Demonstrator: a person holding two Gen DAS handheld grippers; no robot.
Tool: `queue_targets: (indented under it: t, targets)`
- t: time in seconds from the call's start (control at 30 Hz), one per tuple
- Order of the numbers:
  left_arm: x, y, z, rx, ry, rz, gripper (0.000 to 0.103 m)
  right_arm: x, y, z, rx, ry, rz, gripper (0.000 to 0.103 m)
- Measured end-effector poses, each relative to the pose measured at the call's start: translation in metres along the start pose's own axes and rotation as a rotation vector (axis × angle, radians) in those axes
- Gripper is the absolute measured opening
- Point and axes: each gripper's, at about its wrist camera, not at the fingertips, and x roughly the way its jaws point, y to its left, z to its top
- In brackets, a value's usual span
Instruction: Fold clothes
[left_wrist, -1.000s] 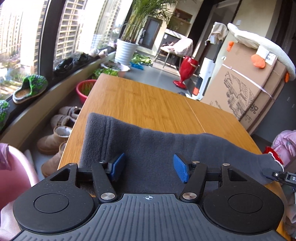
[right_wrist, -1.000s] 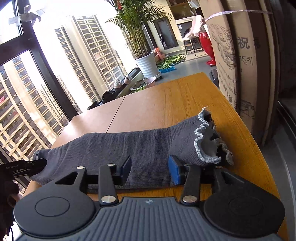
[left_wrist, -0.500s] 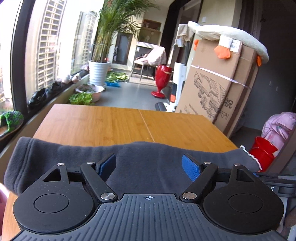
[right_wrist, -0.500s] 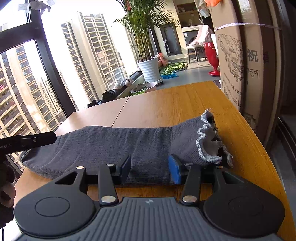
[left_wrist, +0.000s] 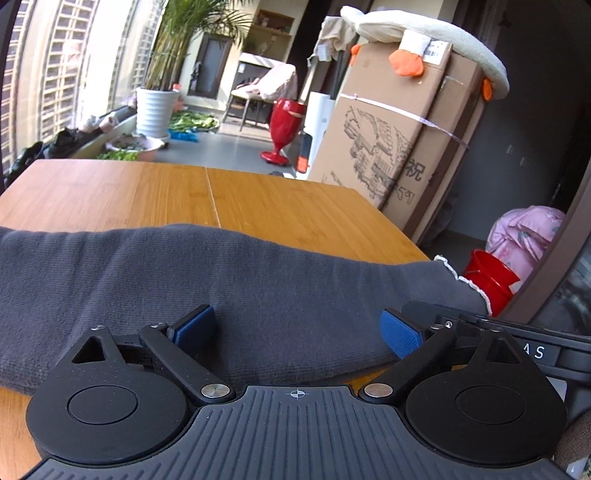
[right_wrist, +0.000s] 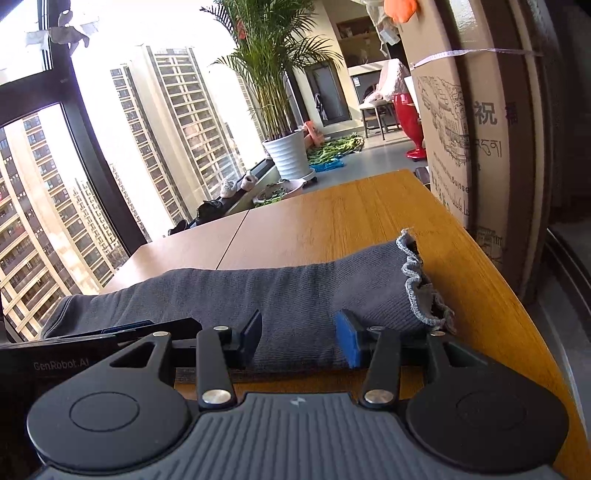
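Observation:
A dark grey knitted sock (left_wrist: 229, 291) lies flat and stretched out on the wooden table (left_wrist: 266, 206), toe at the left, frilled cuff at the right. My left gripper (left_wrist: 297, 330) is open, its blue pads on either side of the sock's middle near edge. In the right wrist view the sock (right_wrist: 295, 291) lies the same way, its frilled cuff (right_wrist: 417, 284) at the right. My right gripper (right_wrist: 301, 338) is open around the sock's near edge by the cuff. The left gripper's body (right_wrist: 96, 343) shows at the lower left of that view.
A tall cardboard box (left_wrist: 399, 147) stands just past the table's right edge, with a plush toy (left_wrist: 424, 29) on top. A red bucket (left_wrist: 491, 277) and pink bag (left_wrist: 524, 236) sit on the floor at the right. A window and potted palm (right_wrist: 280, 96) lie at the left and back.
My left gripper has swung to the right along the sock, toward its middle, and its jaws have widened. My right gripper has stayed open near the cuff. The two grippers are now closer together.

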Motion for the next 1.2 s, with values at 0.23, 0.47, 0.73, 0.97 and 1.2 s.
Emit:
queue_targets:
  t: [0.23,0.47,0.73,0.97,1.2]
  targets:
    - [-0.002,0.000,-0.001,0.002,0.001,0.002,0.101,-0.026,-0.004,-0.005,0.000,-0.129,-0.147,0.049]
    - [-0.001,0.000,-0.001,0.004,0.004,-0.005,0.103,-0.033,-0.035,-0.003,0.158,-0.135,-0.180,0.065]
    - [-0.003,0.002,-0.002,-0.005,0.000,-0.012,0.103,-0.028,-0.040,-0.003,0.187,-0.113,-0.167,0.067]
    - [-0.003,0.002,-0.001,-0.007,0.000,-0.013,0.103,-0.024,-0.042,-0.003,0.209,-0.078,-0.138,0.067]
    - [-0.004,0.003,-0.001,-0.011,-0.001,-0.015,0.103,-0.023,-0.041,-0.004,0.219,-0.055,-0.117,0.067]
